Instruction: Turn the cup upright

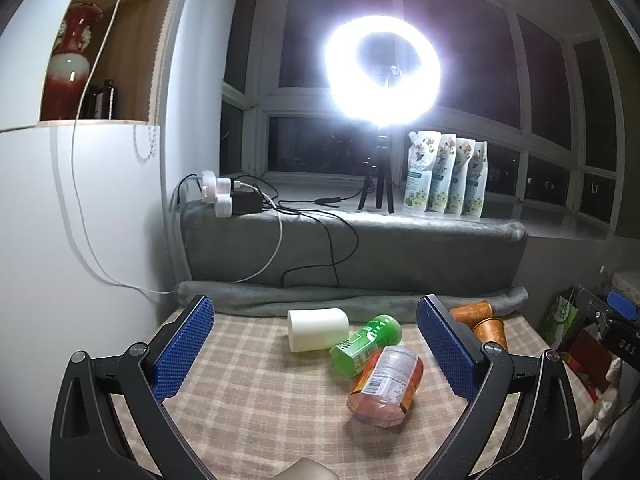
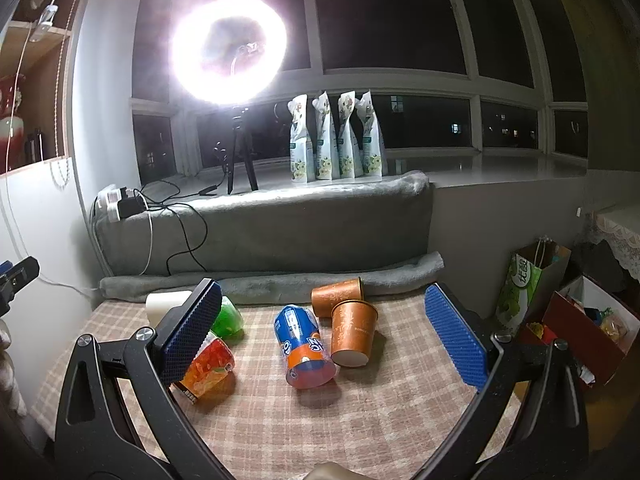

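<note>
Several cups lie on their sides on the checked tablecloth [image 2: 360, 420]. A white cup [image 1: 318, 329] lies at the back left, beside a green cup [image 1: 366, 346] and an orange-labelled cup [image 1: 386, 386]. In the right wrist view a blue and orange cup [image 2: 304, 348] lies mid-table, with two brown paper cups [image 2: 354, 332] behind it, one tipped with its base toward me. My left gripper [image 1: 316, 350] is open above the table with the white cup between its pads. My right gripper [image 2: 324, 340] is open, framing the blue cup and brown cups.
A grey blanket roll [image 2: 272, 280] borders the table's far edge below a padded sill. A ring light on a tripod [image 2: 230, 46], several pouches [image 2: 336, 140] and a power strip with cables [image 2: 124, 204] stand on the sill. Bags and boxes [image 2: 560, 300] stand to the right.
</note>
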Motion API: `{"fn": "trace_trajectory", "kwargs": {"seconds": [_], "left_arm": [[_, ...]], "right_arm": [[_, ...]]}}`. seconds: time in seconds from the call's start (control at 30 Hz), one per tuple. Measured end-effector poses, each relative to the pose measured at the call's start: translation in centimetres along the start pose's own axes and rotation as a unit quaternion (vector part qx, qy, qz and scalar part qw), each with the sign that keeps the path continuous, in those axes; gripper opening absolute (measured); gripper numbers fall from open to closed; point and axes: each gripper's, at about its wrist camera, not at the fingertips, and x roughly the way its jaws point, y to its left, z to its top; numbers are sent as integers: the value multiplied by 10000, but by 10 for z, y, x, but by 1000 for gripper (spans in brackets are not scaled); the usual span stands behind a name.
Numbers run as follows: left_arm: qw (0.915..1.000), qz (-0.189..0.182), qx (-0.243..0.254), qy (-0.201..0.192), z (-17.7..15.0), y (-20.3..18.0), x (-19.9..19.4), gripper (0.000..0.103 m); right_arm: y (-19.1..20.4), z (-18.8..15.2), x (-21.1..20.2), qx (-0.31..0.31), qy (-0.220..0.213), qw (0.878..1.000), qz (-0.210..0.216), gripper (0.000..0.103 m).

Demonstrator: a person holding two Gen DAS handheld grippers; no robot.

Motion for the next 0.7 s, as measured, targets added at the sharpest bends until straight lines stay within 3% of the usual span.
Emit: {"fn": "trace_trajectory", "kwargs": {"seconds": [0.7], "left_arm": [[9999, 105, -101, 8, 6, 3, 14, 101]], "right_arm": [[-3, 5, 14, 3, 70, 9999, 75, 103]]}}
